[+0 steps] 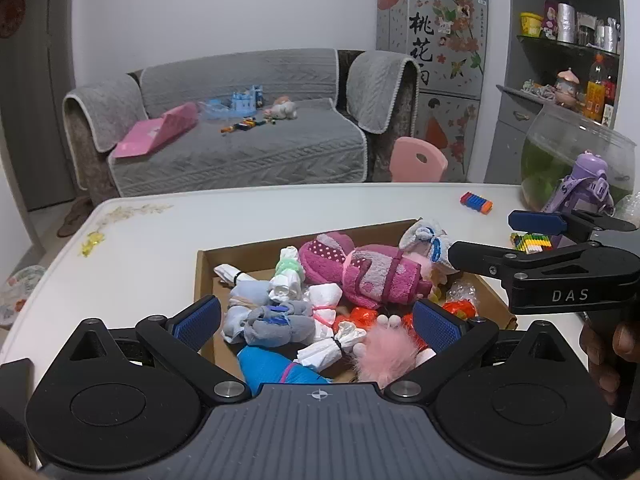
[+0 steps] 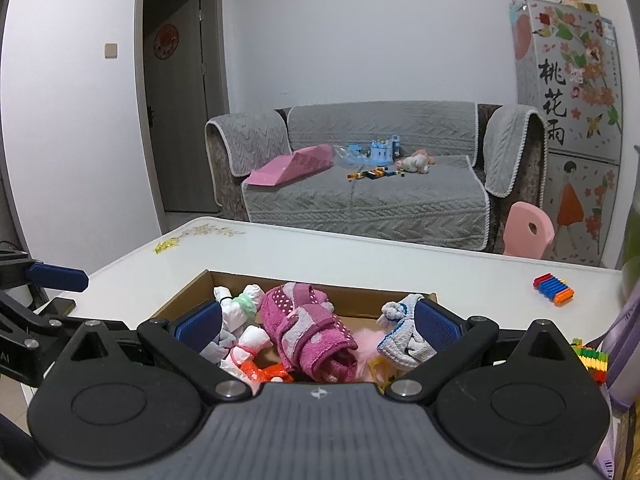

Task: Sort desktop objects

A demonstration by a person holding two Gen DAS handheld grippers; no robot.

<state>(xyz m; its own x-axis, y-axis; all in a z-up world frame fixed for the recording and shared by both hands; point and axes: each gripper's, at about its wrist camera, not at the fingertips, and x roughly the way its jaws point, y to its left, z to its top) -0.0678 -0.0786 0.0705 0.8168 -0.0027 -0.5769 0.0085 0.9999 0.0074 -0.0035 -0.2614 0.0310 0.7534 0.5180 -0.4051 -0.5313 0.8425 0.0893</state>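
Observation:
A shallow cardboard box point(image 1: 206, 268) on the white table point(image 1: 152, 240) holds a heap of small things: a magenta dotted rolled cloth point(image 1: 360, 272), white rolled cloths point(image 1: 326, 350), a grey-blue bundle point(image 1: 276, 320), a pink fluffy toy point(image 1: 384, 350) and orange wrappers point(image 1: 460, 310). My left gripper point(image 1: 316, 320) is open and empty, low over the box's near side. My right gripper point(image 2: 316, 322) is open and empty over the same box point(image 2: 192, 288), with the magenta cloth point(image 2: 308, 328) and a white-blue sock point(image 2: 400, 334) between its fingers; it also shows in the left wrist view point(image 1: 496, 240).
A blue-orange block strip point(image 1: 476, 203) and a multicoloured block strip point(image 1: 530, 241) lie on the table at right. A purple bottle point(image 1: 588, 186) and a glass fishbowl point(image 1: 560, 156) stand at the far right. A grey sofa point(image 1: 240, 140) and pink chair point(image 1: 418, 160) are beyond the table.

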